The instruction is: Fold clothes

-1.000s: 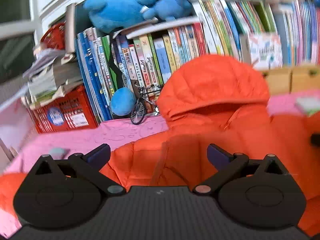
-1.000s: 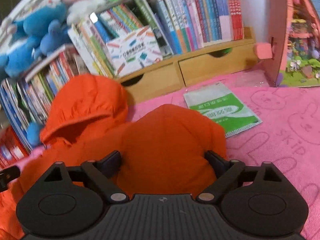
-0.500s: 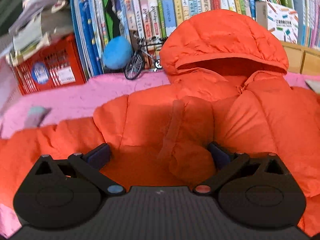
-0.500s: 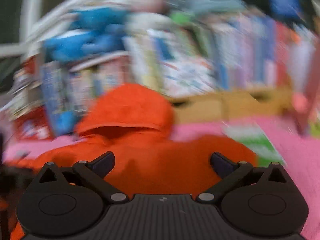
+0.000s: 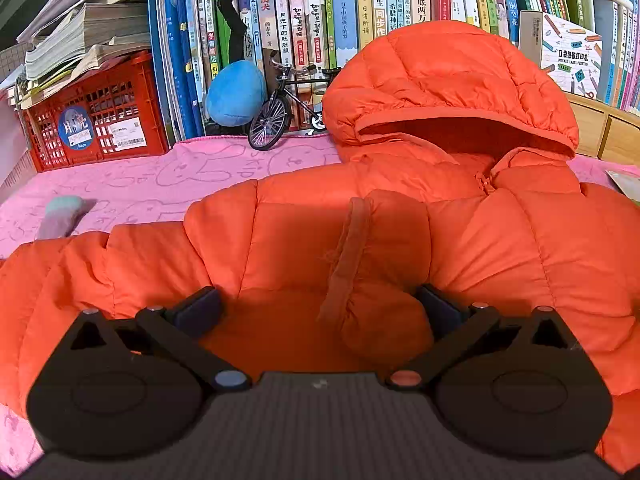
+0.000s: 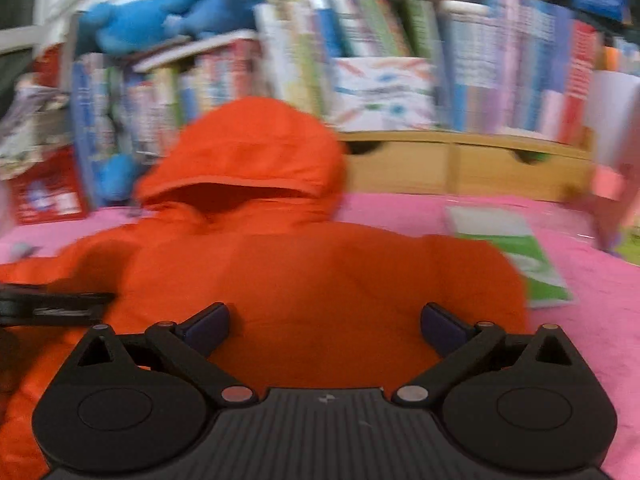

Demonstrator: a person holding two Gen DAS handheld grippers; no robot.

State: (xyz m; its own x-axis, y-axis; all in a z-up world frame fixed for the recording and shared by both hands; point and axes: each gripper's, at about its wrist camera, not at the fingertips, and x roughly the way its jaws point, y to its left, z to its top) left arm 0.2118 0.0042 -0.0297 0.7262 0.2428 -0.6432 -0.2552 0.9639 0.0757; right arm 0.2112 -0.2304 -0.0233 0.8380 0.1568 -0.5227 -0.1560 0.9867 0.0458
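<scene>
An orange hooded jacket (image 5: 400, 220) lies front-up on a pink cloth (image 5: 140, 184), its hood against a row of books (image 5: 340, 20). Left tongs (image 5: 316, 308) and right tongs (image 6: 324, 326) hang over it, both spread wide, gripping nothing.

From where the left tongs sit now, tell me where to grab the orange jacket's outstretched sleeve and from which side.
Probably take the sleeve near its outer end, coming from the left. It lies flat and stretched out leftward over the pink cloth, so its end is free to lift and swing across the orange jacket. The left tongs are open over the chest.
</scene>
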